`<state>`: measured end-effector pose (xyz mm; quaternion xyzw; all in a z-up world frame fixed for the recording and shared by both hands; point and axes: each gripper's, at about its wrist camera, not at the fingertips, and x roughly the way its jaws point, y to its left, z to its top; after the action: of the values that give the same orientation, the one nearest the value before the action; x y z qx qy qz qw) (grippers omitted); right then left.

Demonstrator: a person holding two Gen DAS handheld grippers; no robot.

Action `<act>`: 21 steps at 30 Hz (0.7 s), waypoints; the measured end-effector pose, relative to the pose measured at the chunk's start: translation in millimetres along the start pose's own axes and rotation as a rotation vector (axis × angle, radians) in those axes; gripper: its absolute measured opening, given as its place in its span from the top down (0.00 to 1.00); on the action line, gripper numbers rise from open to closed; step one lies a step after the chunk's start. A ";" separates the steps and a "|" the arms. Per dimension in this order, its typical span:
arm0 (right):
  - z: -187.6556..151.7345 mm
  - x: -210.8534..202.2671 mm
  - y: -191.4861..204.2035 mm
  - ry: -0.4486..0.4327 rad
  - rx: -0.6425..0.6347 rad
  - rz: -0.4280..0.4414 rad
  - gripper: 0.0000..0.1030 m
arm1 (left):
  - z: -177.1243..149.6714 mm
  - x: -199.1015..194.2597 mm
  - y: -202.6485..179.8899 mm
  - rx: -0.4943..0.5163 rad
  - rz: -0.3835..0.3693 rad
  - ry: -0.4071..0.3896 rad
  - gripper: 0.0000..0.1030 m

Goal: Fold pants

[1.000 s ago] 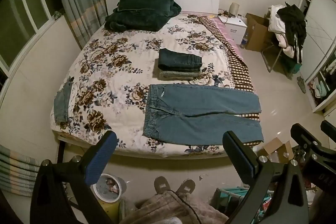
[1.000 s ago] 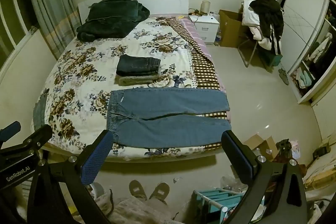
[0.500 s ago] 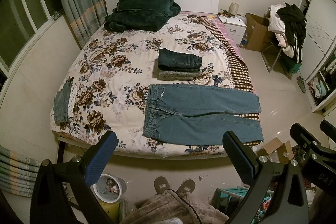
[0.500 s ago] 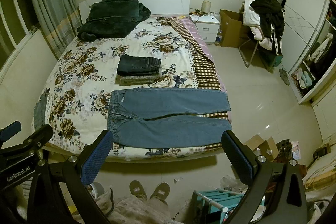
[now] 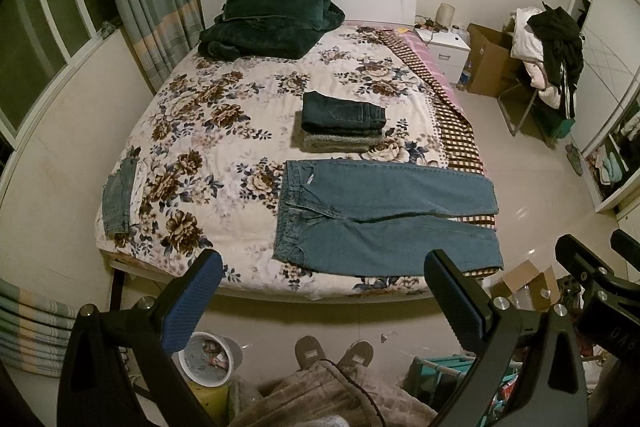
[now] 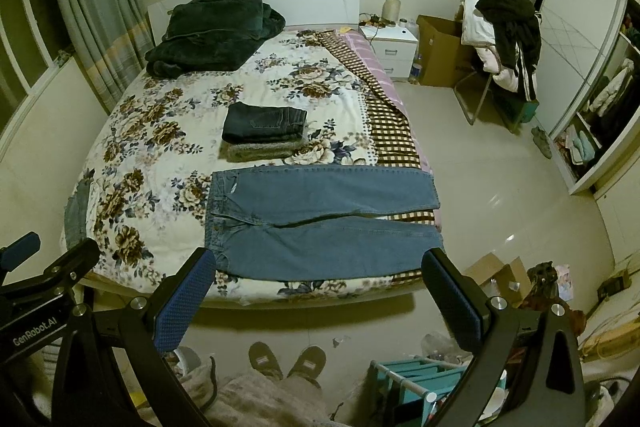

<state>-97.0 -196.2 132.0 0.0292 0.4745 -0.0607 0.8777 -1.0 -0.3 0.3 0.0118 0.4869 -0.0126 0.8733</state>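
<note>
Blue jeans [image 5: 384,219] lie flat and unfolded across the near edge of the flowered bed [image 5: 224,131], waist to the left, legs to the right. They also show in the right wrist view [image 6: 320,219]. My left gripper [image 5: 322,287] is open and empty, held in the air well short of the bed. My right gripper [image 6: 316,285] is open and empty too, at a similar height beside it. A stack of folded dark pants [image 5: 342,123] sits just beyond the jeans; it also shows in the right wrist view [image 6: 262,131].
A dark green blanket [image 5: 272,23] lies at the headboard. A small denim piece [image 5: 118,197] hangs at the bed's left edge. A bucket [image 5: 208,355], a teal rack [image 6: 408,375] and boxes [image 5: 528,283] stand on the floor near my slippered feet [image 5: 334,351]. A chair with clothes [image 6: 500,43] stands at right.
Both views have shifted only very slightly; the jeans and the grippers' jaws stand as before.
</note>
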 end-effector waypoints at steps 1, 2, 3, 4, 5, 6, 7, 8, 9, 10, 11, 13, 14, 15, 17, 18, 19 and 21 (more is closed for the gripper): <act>-0.3 2.6 2.1 0.001 0.001 0.002 0.00 | -0.2 0.0 -0.2 0.000 -0.001 0.000 0.00; -0.2 3.8 3.8 0.003 0.002 0.004 0.00 | 0.0 0.0 0.0 0.000 0.000 0.000 0.00; 0.8 3.0 5.5 0.005 0.002 0.004 0.00 | 0.0 0.0 0.0 0.000 0.000 0.001 0.00; 0.3 2.5 4.3 0.005 0.002 0.004 0.00 | 0.0 0.0 0.0 0.000 -0.002 0.001 0.00; 0.6 2.3 5.1 0.006 0.003 0.005 0.00 | 0.1 0.0 0.1 0.000 -0.001 0.001 0.00; 0.4 0.0 5.6 0.007 0.003 0.006 0.00 | 0.0 0.0 0.1 -0.001 -0.001 0.001 0.00; 0.3 -4.0 6.9 0.007 0.004 0.006 0.00 | 0.0 -0.1 0.0 -0.001 0.000 0.000 0.00; 0.1 -3.9 6.9 0.005 0.003 0.005 0.00 | 9.0 -3.9 -7.0 -0.001 -0.001 0.000 0.00; -0.4 -1.7 4.8 0.005 0.002 0.004 0.00 | 8.8 -3.8 -6.7 -0.001 -0.001 0.001 0.00; 0.3 -3.0 6.8 0.005 0.002 0.003 0.00 | 9.2 -4.1 -7.2 -0.001 -0.001 0.001 0.00; -0.1 -1.7 4.8 0.006 0.003 0.005 0.00 | 9.1 -3.9 -7.1 0.000 0.000 0.000 0.00; -0.2 -1.0 3.7 0.007 0.003 0.005 0.00 | 9.4 -3.9 -7.1 -0.001 0.000 0.000 0.00; -0.2 -0.9 3.5 0.007 0.003 0.006 0.00 | 9.1 -3.9 -6.9 -0.002 0.000 0.000 0.00; 0.3 -1.3 4.8 0.007 0.003 0.006 0.00 | 8.8 -3.8 -6.7 -0.001 0.000 0.000 0.00; 0.5 -0.8 3.6 0.008 0.003 0.008 0.00 | 10.0 -4.6 -7.9 -0.001 0.000 0.000 0.00; 0.9 -1.0 4.3 0.008 0.003 0.009 0.00 | 9.7 -4.3 -7.5 -0.001 0.000 -0.001 0.00; -4.5 2.3 4.3 0.009 0.003 0.010 0.00 | 9.3 -4.1 -7.0 0.000 0.000 0.000 0.00; -4.6 1.2 5.6 0.009 0.002 0.012 0.00 | 8.9 -3.8 -6.3 0.000 -0.001 0.000 0.00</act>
<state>-99.4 -190.3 128.5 0.0330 0.4782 -0.0558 0.8758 4.3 -6.8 8.2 0.0116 0.4867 -0.0128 0.8734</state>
